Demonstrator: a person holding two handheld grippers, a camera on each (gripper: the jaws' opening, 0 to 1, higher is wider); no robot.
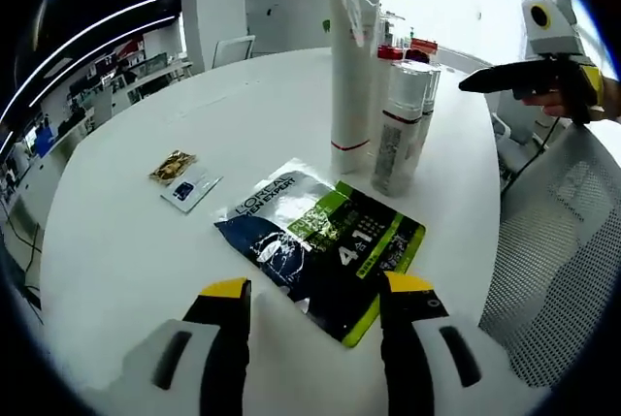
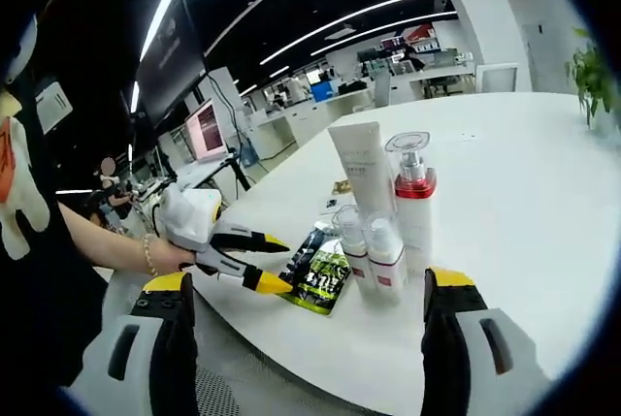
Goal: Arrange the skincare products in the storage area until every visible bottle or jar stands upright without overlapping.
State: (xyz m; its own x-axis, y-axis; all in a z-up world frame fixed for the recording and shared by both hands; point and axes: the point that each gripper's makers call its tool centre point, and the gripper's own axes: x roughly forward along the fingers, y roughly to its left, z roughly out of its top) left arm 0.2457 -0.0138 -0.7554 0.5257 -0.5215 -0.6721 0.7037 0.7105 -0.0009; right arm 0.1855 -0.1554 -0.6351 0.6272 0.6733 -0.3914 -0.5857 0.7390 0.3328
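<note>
Several skincare containers stand upright in a tight group on the white table (image 1: 126, 251): a tall white tube (image 1: 351, 77) (image 2: 361, 169), a pump bottle with a red collar (image 2: 415, 198) (image 1: 390, 51), and two small clear-capped bottles (image 2: 351, 241) (image 2: 385, 251), seen as one cluster (image 1: 400, 130). A dark blue and green sachet pack (image 1: 325, 251) (image 2: 320, 275) lies flat in front of them. My left gripper (image 1: 316, 288) (image 2: 274, 261) is open just short of the pack's near edge, holding nothing. My right gripper (image 2: 310, 282) (image 1: 475, 80) is open in the air beyond the bottles, away from them.
Two small sachets (image 1: 184, 178) lie on the table left of the pack. A grey mesh chair (image 1: 568, 241) stands at the table's right edge. A person's hand (image 2: 160, 256) holds the left gripper. A potted plant (image 2: 592, 72) is at the far side.
</note>
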